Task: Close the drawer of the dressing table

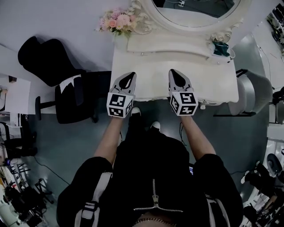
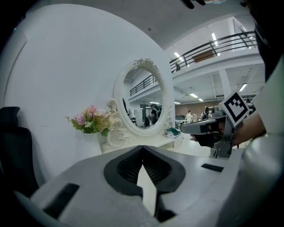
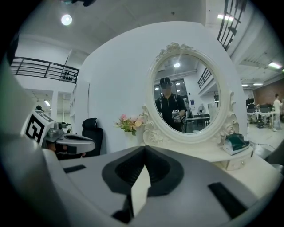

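The white dressing table [image 1: 205,75] stands ahead of me, with an oval mirror [image 1: 195,11] at its back. My left gripper [image 1: 131,75] and right gripper [image 1: 173,72] are side by side over the front part of the tabletop, pointing at the mirror. Both are shut with nothing between the jaws. In the left gripper view the tips [image 2: 142,147] meet, and the right gripper [image 2: 208,128] shows beside them. The right gripper view shows its own closed tips [image 3: 144,148] and the left gripper [image 3: 71,142]. From above, the table's front face and its drawer are hidden; nothing juts past the front edge [image 1: 153,98].
Pink flowers [image 1: 117,20] sit at the table's back left and a teal object [image 1: 220,48] at its back right. A black office chair [image 1: 57,75] stands to the left and a grey chair [image 1: 250,93] to the right. My feet [image 1: 144,119] are at the table's front.
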`<state>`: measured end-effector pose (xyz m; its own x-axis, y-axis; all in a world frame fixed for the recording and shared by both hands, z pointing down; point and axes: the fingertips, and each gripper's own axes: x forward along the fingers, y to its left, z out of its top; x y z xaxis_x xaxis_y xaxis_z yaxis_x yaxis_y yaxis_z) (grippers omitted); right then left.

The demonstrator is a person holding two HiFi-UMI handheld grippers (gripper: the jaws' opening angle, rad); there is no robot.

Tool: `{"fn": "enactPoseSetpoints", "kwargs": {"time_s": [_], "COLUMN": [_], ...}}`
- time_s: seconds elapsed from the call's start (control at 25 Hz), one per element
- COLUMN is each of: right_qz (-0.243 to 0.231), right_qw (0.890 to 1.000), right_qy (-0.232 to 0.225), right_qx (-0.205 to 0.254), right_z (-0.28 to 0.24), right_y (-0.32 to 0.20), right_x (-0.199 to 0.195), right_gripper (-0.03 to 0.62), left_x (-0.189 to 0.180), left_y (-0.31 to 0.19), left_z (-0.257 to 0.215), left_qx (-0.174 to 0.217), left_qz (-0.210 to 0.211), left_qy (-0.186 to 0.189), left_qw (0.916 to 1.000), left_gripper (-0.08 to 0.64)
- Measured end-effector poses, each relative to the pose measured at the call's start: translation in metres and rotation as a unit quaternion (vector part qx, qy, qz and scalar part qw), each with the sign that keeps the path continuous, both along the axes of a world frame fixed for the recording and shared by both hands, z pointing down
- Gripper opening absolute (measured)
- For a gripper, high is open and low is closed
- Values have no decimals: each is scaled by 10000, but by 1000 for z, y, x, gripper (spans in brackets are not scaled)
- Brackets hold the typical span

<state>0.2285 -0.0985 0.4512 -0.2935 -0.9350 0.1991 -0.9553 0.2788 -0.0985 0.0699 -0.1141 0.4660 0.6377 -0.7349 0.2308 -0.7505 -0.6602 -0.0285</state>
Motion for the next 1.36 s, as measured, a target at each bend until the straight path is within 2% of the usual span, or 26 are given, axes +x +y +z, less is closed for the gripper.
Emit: {"fn": "enactPoseSetpoints", "kwargs": {"time_s": [0.28,1.36], "right_qz": [-72,-64], "right_qw": [9999,10000], "right_qy": [55,-31], "right_qx": [97,-36], "right_z": [-7,7], "right_y": [12,27], "right_x": [-2,-5], "right_gripper": [2,2], "left_x": [-1,-3], "left_y": [9,16], "left_z": [-2,7], "left_qx": [29,-34], "left_qz": [-44,-49], "left_qy": [38,77], "left_qw": [10000,10000], "left_gripper": [0,0]}}
